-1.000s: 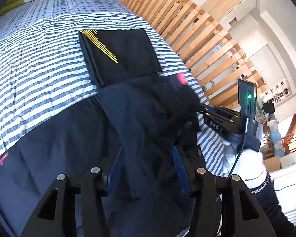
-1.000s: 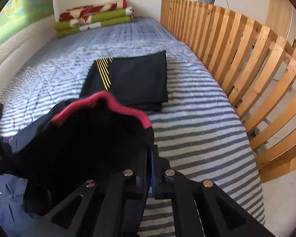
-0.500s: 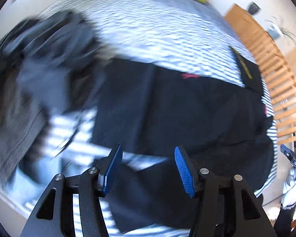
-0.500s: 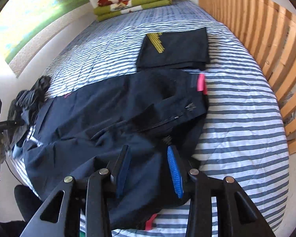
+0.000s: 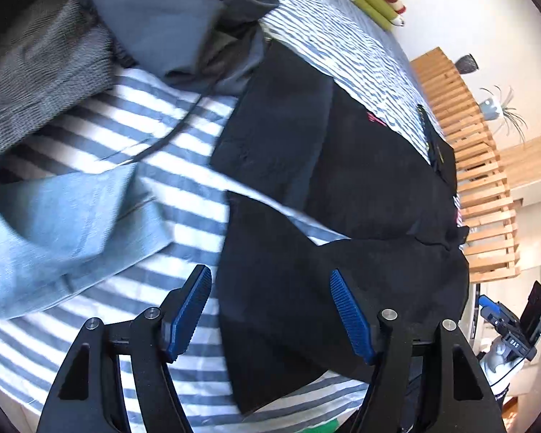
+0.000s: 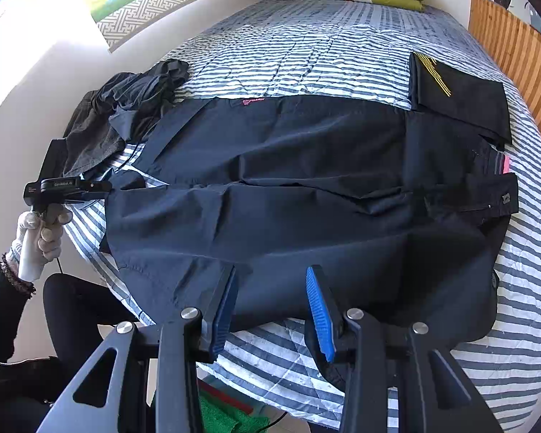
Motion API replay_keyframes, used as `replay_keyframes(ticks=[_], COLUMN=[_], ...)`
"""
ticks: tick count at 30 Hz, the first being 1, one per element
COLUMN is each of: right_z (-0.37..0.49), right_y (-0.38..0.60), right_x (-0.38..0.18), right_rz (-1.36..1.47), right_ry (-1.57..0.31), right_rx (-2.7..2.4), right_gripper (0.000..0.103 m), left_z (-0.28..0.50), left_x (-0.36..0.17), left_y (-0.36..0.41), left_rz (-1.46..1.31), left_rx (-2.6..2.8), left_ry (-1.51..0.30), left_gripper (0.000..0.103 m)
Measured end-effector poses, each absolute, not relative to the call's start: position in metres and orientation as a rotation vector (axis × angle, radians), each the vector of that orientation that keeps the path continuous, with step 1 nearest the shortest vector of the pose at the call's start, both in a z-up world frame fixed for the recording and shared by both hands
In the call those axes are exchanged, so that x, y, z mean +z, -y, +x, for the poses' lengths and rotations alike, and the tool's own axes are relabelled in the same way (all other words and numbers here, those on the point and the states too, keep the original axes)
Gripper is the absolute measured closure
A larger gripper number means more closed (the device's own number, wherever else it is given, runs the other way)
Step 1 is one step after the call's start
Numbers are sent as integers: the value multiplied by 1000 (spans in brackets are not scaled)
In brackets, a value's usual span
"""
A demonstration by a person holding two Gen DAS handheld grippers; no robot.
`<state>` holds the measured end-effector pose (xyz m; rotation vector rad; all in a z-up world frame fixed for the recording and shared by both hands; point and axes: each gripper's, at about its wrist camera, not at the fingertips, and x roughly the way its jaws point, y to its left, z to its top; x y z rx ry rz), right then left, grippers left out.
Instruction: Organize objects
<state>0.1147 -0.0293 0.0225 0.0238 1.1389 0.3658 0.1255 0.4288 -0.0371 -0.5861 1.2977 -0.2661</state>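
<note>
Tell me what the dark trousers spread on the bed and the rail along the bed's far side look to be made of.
Dark trousers: thin woven fabric, probably synthetic or a cotton blend, matte navy-black; it lies in soft, sharp creases.
Rail: light wooden slats, seemingly pine with a plain or clear finish; warm yellow tone, evenly spaced boards.

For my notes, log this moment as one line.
dark trousers: spread flat on striped bed | left gripper: open, empty | right gripper: open, empty
</note>
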Motion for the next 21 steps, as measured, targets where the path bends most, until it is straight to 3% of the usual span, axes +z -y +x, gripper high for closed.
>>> replay_keyframes(ticks=[1, 3, 7, 12, 16, 21], right_z=[113, 112, 111, 106, 94, 74], right_y=[29, 29, 37, 75, 111, 137], right_x=[24, 25, 26, 23, 14, -9], right_rz=[23, 25, 16, 71, 113, 142], right_ry=[-1139, -1140, -1132, -1118, -1133, -1190], right_rx=[354, 341, 284, 189, 115, 90], right_gripper=[67, 67, 67, 67, 67, 62], left_z=[125, 131, 123, 120, 140, 135], left_x=[-35, -38, -21, 44, 77, 90], left_y=[-423, -411, -423, -457, -454, -389], left_rz=[-574, -538, -558, -536, -246, -120], left_rx=[-278, -268, -184, -108, 124, -46], left_ry=[-1292, -1306, -1287, -1222, -1191, -1179], left_gripper=[69, 98, 100, 99, 78, 77])
